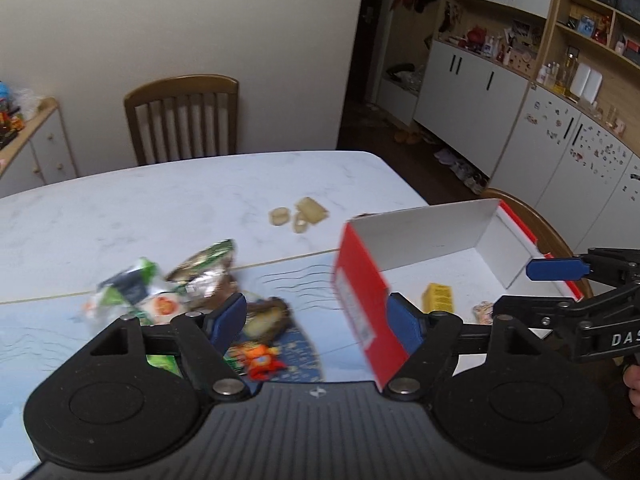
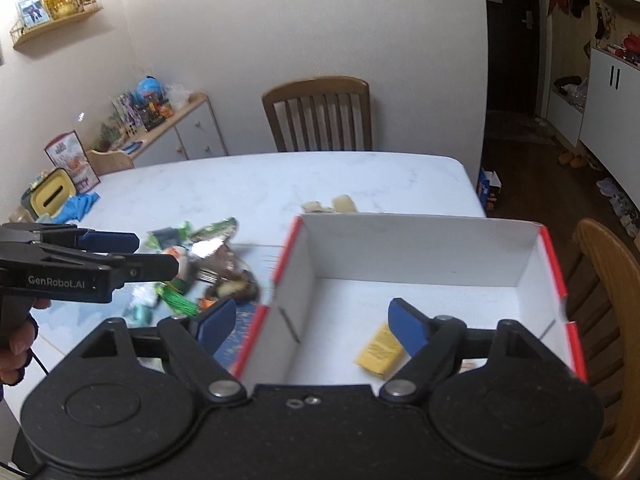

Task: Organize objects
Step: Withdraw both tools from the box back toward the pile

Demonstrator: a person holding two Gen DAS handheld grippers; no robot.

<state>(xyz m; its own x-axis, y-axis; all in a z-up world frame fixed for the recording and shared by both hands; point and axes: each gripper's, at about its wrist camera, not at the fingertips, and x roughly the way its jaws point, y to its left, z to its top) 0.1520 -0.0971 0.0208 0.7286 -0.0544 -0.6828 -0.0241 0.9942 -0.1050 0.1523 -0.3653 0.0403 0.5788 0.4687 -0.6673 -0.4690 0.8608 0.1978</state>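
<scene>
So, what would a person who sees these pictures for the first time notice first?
Probably the red box with the white inside, open on the right side of the marble table, with a yellow packet lying in it. Next, the heap of snack packets on the table to the left of the box. Both the left gripper and the right gripper hang open and empty.

"GenRobot.AI" on left gripper [image 2: 128, 254] (side lettering)
</scene>
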